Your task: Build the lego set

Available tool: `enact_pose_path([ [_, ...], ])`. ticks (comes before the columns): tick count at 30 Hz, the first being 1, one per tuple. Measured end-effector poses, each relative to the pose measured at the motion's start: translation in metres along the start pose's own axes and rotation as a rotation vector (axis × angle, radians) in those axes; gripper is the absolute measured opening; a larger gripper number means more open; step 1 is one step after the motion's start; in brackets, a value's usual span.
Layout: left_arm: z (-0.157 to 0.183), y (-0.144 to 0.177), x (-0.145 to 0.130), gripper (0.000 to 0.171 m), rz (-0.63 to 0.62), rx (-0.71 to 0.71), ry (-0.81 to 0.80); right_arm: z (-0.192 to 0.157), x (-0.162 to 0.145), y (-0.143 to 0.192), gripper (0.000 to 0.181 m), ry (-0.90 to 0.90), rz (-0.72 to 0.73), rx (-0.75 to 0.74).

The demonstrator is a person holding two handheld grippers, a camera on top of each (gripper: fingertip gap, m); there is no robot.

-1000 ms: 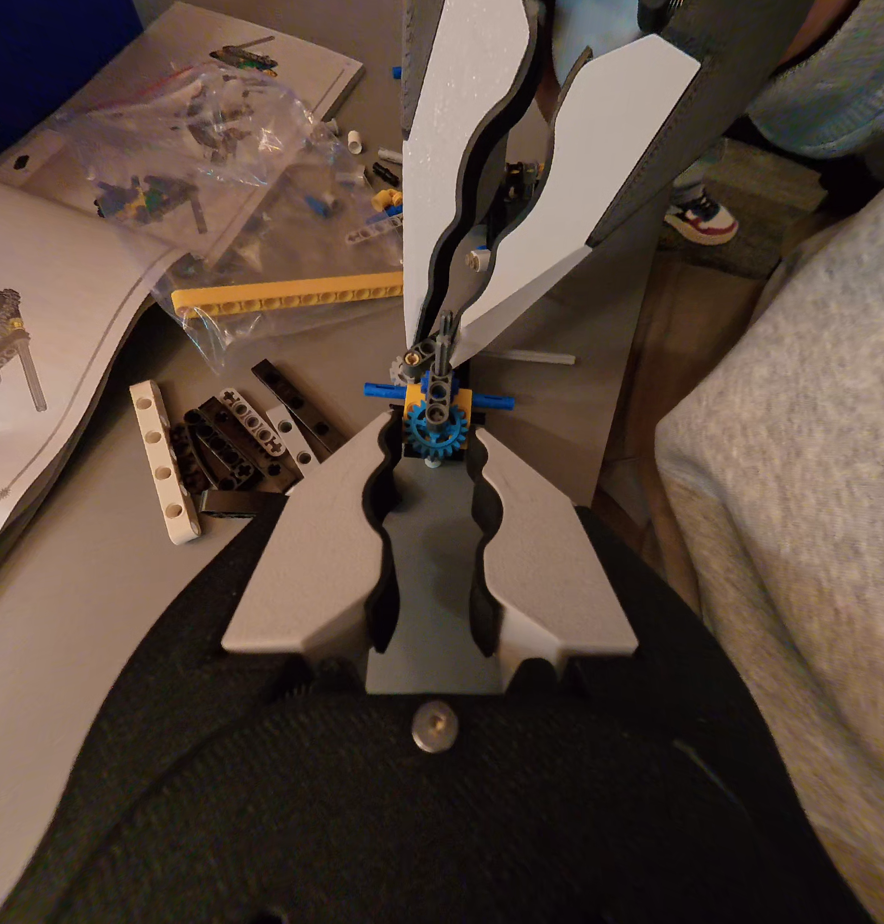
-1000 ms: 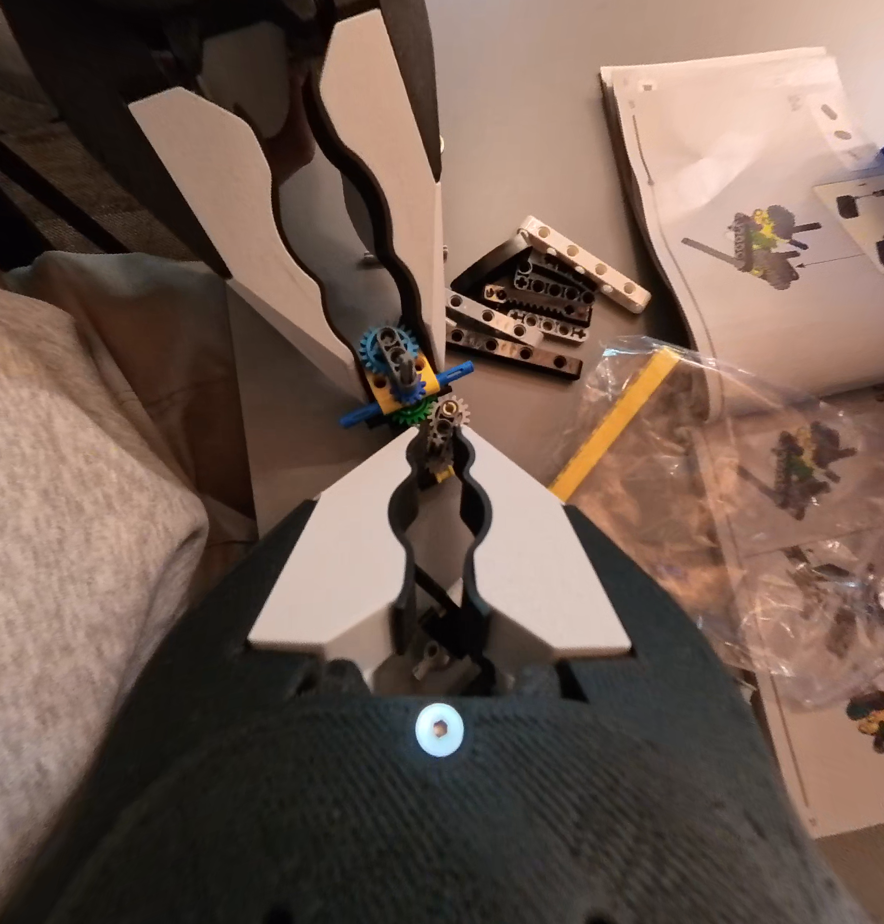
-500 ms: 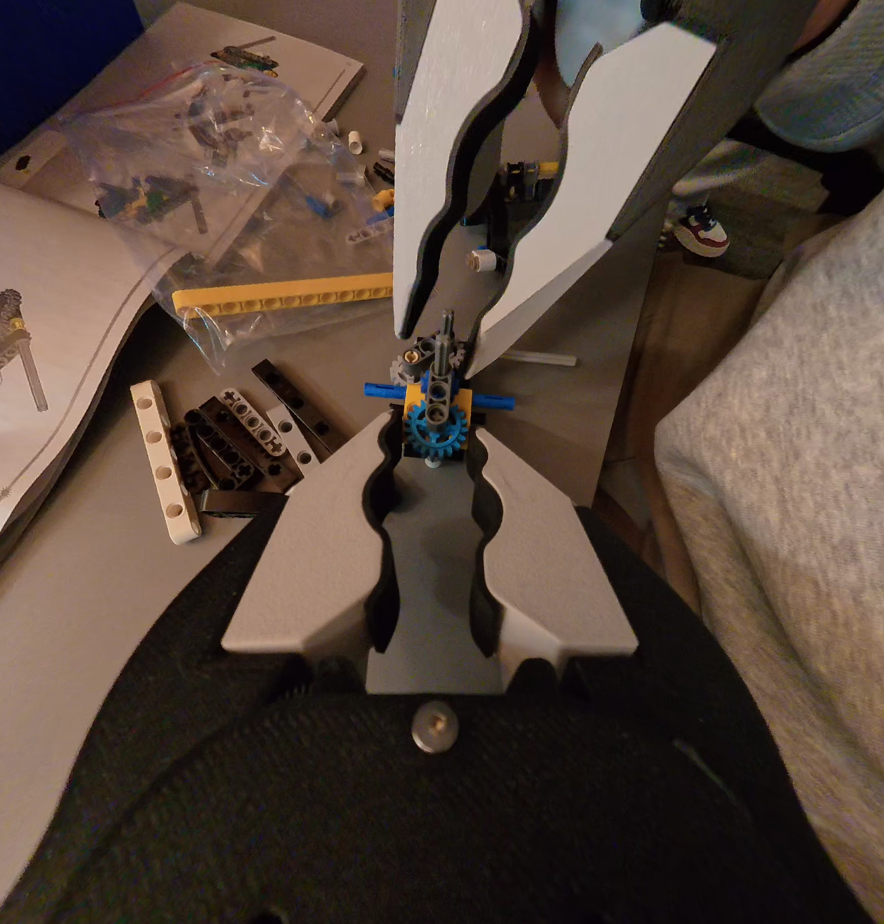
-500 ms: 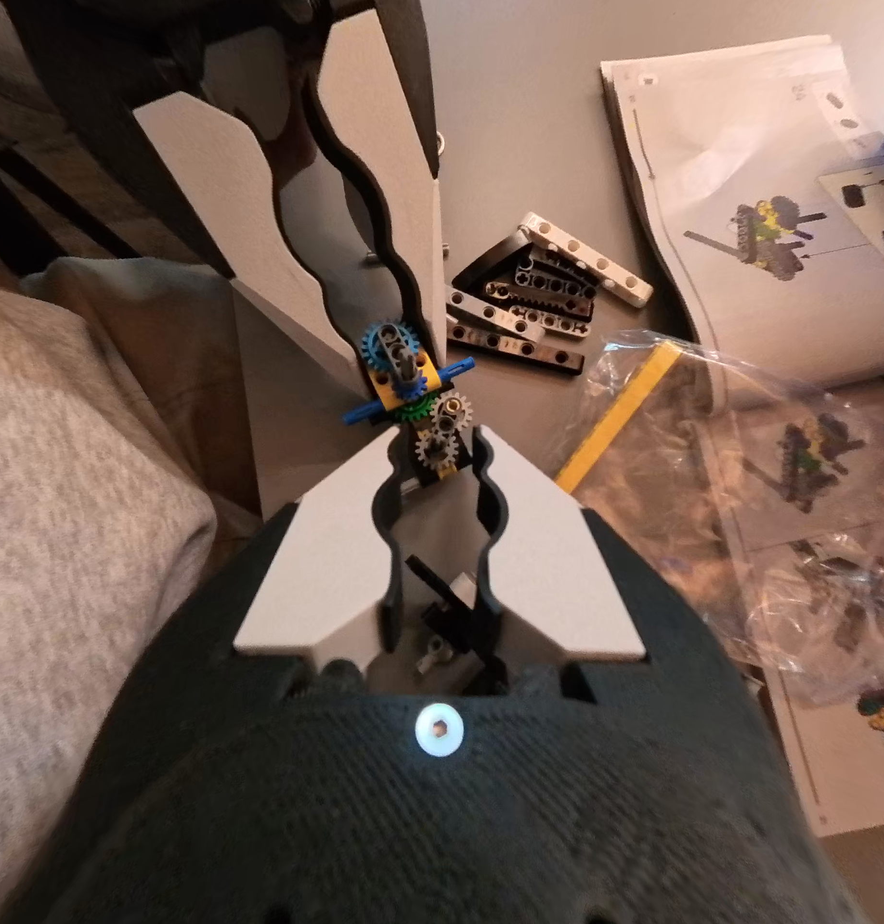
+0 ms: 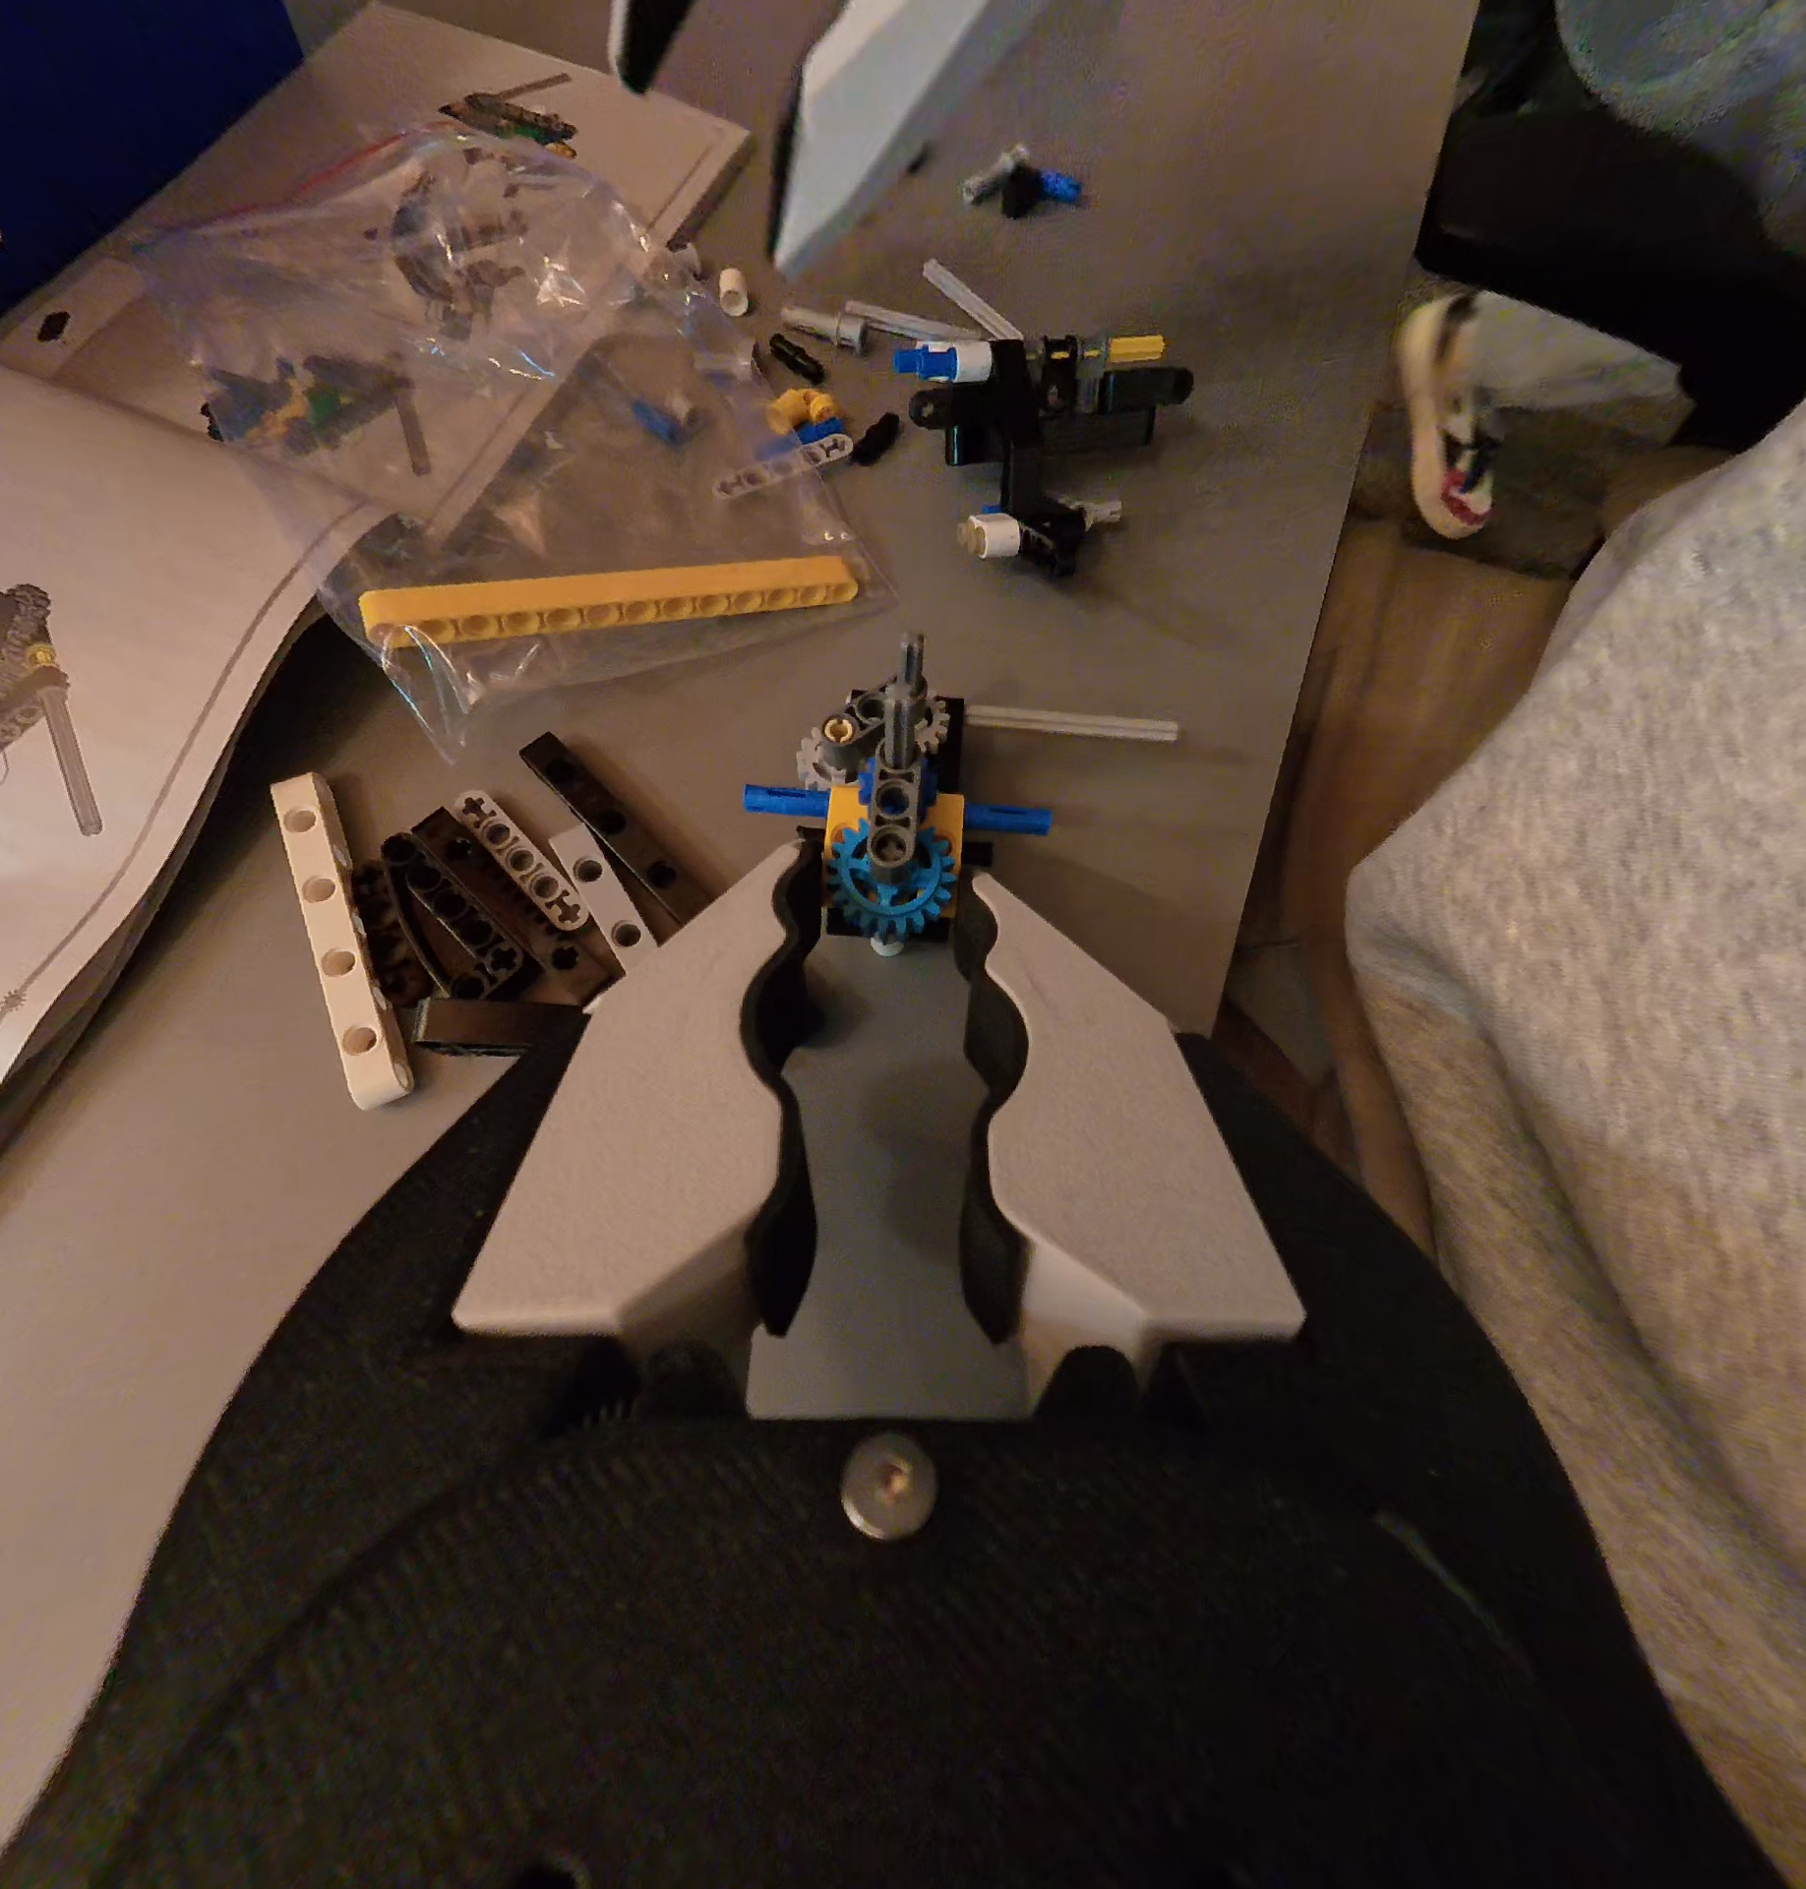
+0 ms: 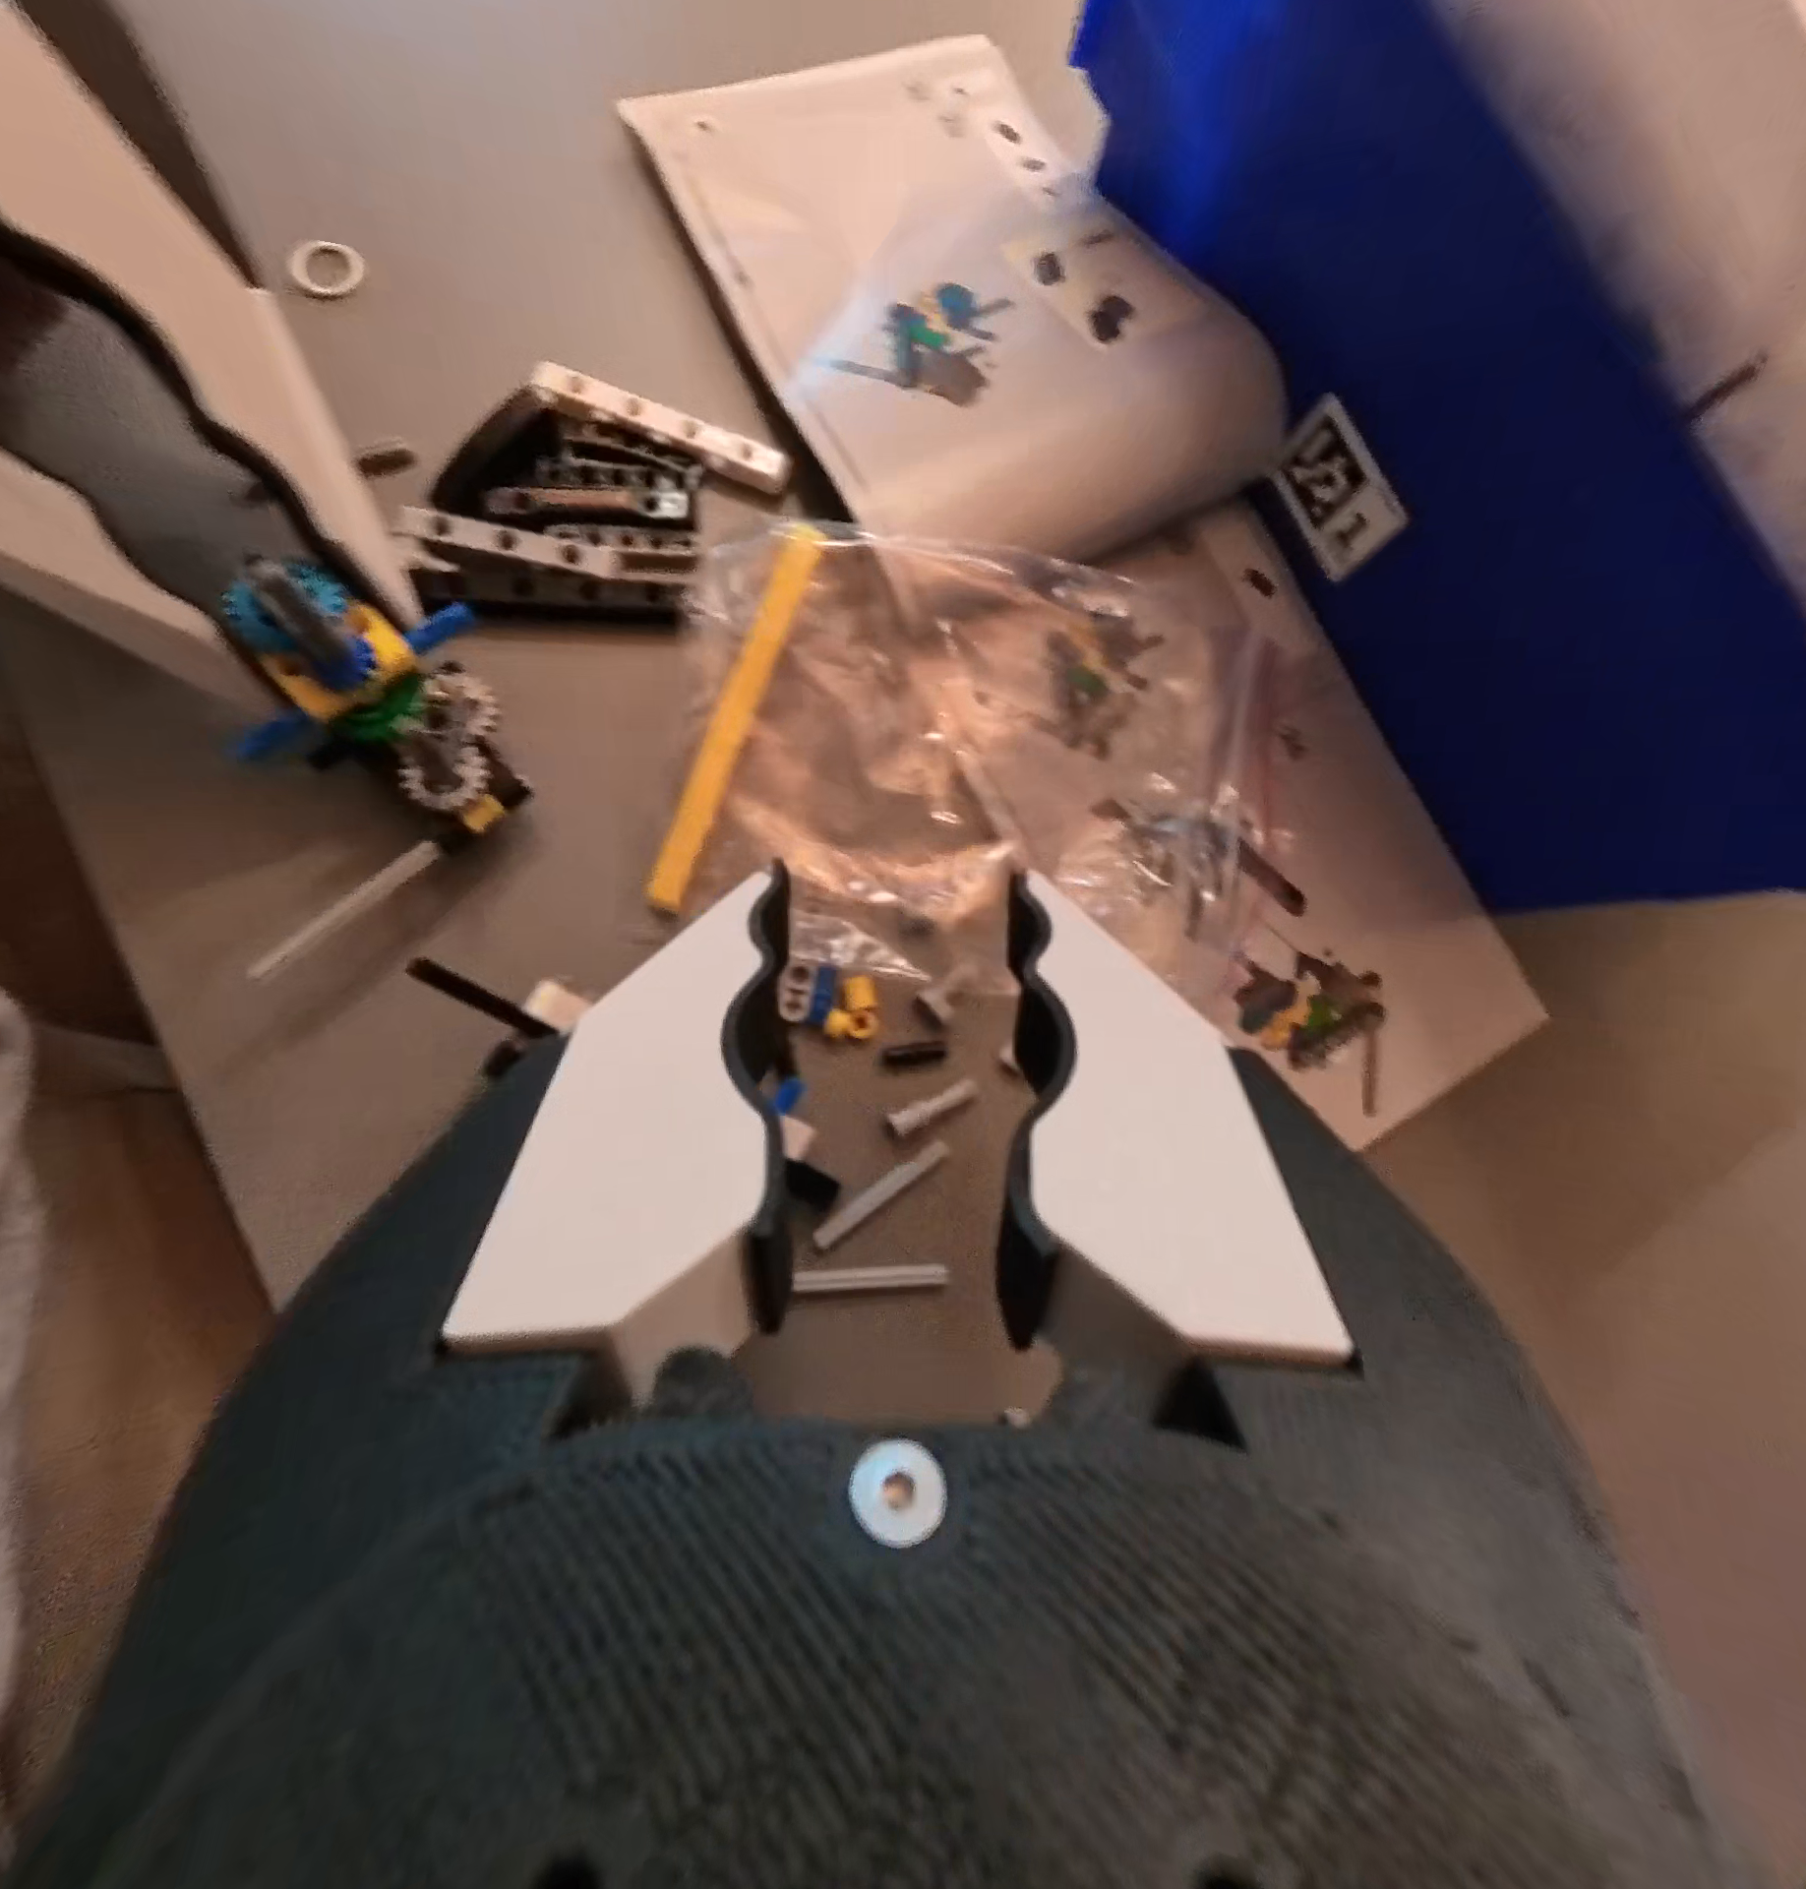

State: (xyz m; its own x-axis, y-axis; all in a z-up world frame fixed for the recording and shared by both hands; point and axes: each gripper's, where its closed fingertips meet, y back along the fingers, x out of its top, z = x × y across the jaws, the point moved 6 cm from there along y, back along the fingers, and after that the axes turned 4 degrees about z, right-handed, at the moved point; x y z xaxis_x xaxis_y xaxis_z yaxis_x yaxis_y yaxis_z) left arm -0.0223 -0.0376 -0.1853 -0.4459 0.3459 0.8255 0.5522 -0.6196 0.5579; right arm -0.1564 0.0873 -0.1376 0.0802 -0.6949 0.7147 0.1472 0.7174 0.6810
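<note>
Left tool [image 5: 887, 894] gripping the small gear assembly [image 5: 887, 818] at its tips, fingers [image 5: 674, 1073] closing narrowly on the yellow block with the blue gear facing the camera, a grey axle sticking up beyond and blue pins jutting out to either side. Holding it just above the grey desk [image 5: 163, 1176], near the desk's right edge. Right tool [image 6: 894, 900] hanging wide apart with nothing between its fingers [image 6: 633, 1114], hovering over a scatter of small loose pieces [image 6: 858, 1032] on the desk; picture blurring here. In the right wrist view, gear assembly [image 6: 367, 685] showing to the upper left, pinched in the other tool. Lying left of the assembly: a heap of black and white beams [image 5: 449, 910]. Lying farther back: a clear plastic bag [image 5: 531, 409] holding a long yellow beam [image 5: 608, 603] and small parts, partly covering an open instruction booklet [image 5: 92, 634]. Resting beyond the assembly: a black half-built piece [image 5: 1042, 419] with blue, white and yellow ends, well apart from it. Standing at the far side of the desk: a blue box [image 6: 1492, 460]. Showing at the right: grey fabric [image 5: 1614, 1022].
</note>
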Motion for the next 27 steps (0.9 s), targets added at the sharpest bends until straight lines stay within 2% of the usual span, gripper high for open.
enact_pose_path([
  [7,-0.001,0.000,0.000,0.027,0.000,0.015,0.000,0.051,-0.012,-0.015,0.072,-0.094,-0.049,-0.048],
  [14,-0.004,0.003,-0.003,0.035,-0.014,0.025,0.013,0.073,-0.022,-0.044,0.076,-0.222,-0.091,0.010],
  [17,-0.007,0.009,-0.005,0.039,-0.008,0.032,0.030,0.076,-0.024,-0.050,0.065,-0.215,-0.114,-0.003],
  [22,-0.010,0.026,0.000,0.055,0.066,-0.036,0.107,0.079,-0.020,-0.046,0.012,-0.199,-0.098,-0.048],
  [27,-0.025,0.040,0.010,0.055,0.179,0.053,0.161,0.077,-0.002,-0.029,0.000,-0.222,-0.006,-0.048],
])
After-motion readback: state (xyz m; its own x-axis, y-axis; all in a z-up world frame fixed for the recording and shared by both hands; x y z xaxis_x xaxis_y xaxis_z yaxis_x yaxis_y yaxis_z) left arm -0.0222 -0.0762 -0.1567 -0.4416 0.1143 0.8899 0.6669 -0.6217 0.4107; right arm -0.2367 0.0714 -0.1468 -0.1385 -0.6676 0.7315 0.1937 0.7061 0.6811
